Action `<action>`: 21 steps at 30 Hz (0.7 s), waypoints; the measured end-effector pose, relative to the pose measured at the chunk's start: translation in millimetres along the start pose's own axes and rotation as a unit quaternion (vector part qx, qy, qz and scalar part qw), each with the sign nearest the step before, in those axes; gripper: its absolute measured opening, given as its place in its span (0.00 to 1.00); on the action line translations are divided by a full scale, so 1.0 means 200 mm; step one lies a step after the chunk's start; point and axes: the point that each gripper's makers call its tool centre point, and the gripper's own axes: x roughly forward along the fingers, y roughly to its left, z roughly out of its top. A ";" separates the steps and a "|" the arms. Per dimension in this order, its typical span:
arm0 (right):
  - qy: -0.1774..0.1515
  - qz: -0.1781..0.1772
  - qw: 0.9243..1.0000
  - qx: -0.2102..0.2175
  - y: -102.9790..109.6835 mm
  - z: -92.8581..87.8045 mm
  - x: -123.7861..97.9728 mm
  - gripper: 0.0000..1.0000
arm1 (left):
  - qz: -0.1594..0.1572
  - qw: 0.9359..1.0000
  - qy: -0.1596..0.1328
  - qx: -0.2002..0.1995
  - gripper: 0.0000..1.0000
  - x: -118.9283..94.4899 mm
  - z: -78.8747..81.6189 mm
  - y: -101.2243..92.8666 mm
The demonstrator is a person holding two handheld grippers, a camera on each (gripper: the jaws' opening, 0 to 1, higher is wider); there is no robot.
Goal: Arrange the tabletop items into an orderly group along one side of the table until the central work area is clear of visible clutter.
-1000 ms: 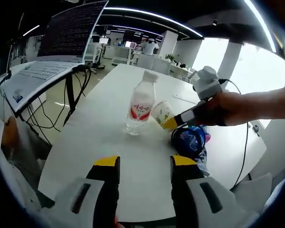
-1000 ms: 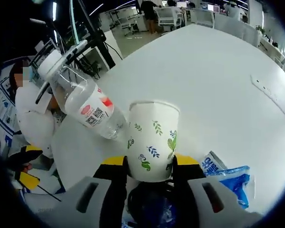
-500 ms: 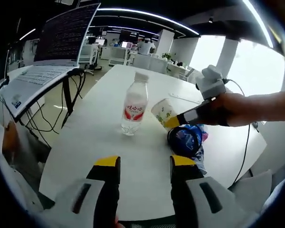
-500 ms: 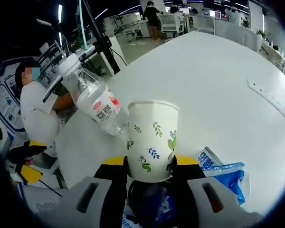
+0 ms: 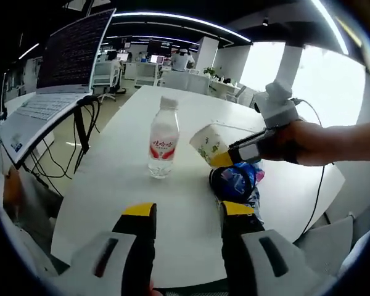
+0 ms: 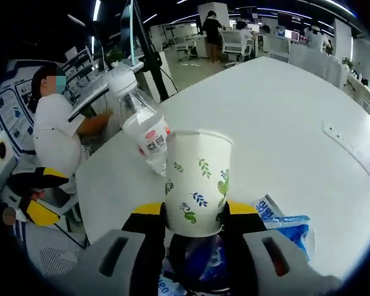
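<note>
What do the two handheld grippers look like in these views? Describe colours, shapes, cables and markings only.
The left gripper has two black fingers with yellow tips rising from pale grey bodies with dark slots. The right gripper is built the same way. In the left gripper view it carries a white block on top, and a thin black cable trails behind the bare forearm.

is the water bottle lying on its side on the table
No, the water bottle stands upright on the white table, cap on top, beside the paper cup held in the right gripper.
</note>
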 end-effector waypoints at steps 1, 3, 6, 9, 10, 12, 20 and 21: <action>-0.001 0.001 1.000 -0.006 0.01 0.00 -0.01 0.36 | -0.001 1.000 0.000 0.001 0.41 0.00 0.00 0.00; -0.004 0.001 1.000 -0.018 0.00 0.00 -0.01 0.36 | -0.002 1.000 0.001 0.005 0.41 0.00 0.01 -0.01; -0.010 0.003 1.000 -0.022 0.00 0.01 -0.02 0.36 | -0.004 1.000 0.000 0.007 0.41 0.00 0.02 -0.02; -0.018 0.003 1.000 -0.019 -0.01 0.01 -0.03 0.36 | -0.005 1.000 -0.001 0.011 0.41 -0.01 0.02 -0.02; -0.020 0.003 1.000 -0.023 0.01 0.01 -0.05 0.36 | -0.006 1.000 0.000 0.011 0.41 -0.01 0.03 -0.03; -0.023 0.005 0.999 -0.025 0.00 0.01 -0.05 0.36 | -0.007 1.000 0.000 0.014 0.41 -0.01 0.03 -0.03; -0.037 -0.004 0.998 -0.056 0.00 0.01 -0.11 0.36 | -0.016 1.000 -0.003 0.019 0.40 -0.03 0.06 -0.07; -0.039 -0.004 0.997 -0.061 0.00 0.01 -0.12 0.36 | -0.017 1.000 -0.004 0.018 0.40 -0.03 0.06 -0.07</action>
